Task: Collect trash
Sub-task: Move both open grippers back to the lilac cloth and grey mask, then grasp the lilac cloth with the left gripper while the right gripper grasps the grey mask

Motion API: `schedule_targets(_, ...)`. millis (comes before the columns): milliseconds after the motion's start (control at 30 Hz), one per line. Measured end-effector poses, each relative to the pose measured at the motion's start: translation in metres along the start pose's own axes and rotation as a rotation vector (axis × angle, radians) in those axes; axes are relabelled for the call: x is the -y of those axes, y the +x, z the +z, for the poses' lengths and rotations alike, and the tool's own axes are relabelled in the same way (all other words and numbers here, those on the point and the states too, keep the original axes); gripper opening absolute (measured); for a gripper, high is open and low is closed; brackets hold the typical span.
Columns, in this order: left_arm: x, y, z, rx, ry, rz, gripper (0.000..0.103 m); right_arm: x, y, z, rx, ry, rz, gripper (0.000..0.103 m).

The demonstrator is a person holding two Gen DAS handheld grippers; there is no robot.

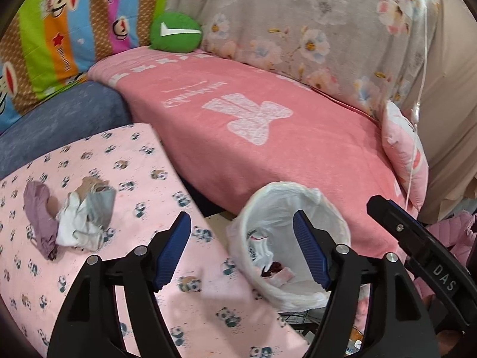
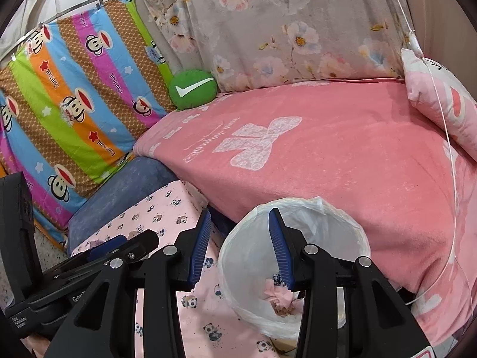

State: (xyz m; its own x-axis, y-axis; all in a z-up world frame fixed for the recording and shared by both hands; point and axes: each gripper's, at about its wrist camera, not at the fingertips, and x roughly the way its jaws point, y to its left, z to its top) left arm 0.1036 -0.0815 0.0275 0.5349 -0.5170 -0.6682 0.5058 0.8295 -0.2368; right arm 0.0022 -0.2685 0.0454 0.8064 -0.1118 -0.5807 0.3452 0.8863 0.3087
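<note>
A pile of crumpled trash (image 1: 74, 220), purple, white and grey, lies on the panda-print pink cloth (image 1: 143, 179) at the left. A small bin with a white liner (image 1: 268, 205) stands between that cloth and the pink couch. Crumpled scraps (image 1: 275, 268) lie at its bottom. My left gripper (image 1: 240, 223) is open and holds nothing; it hovers near the bin's left rim, to the right of the pile. In the right wrist view my right gripper (image 2: 240, 217) is open and holds nothing, over the left rim of the bin (image 2: 328, 232). Pink scraps (image 2: 277, 295) show inside.
A pink blanket (image 1: 268, 137) covers the couch behind the bin. A green round cushion (image 1: 176, 31), a striped monkey-print cover (image 1: 68, 29) and a pink pillow (image 1: 405, 149) sit around it. The left gripper's black body (image 2: 89, 268) is close beside the right one.
</note>
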Motion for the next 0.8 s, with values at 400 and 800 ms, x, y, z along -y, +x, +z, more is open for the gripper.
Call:
schedule_targets(400, -0.107, -0.023, -0.013, 0.019, -0.178, 0.143, 0.074, -0.084, 0.035, -0.032, -0.099, -0.111, 0.079, 0.042)
schedule_targets(800, -0.216, -0.026, -0.041, -0.033, -0.364, 0.267, 0.074, -0.166, 0.091, -0.067, -0.214, -0.19, 0.15, 0.042)
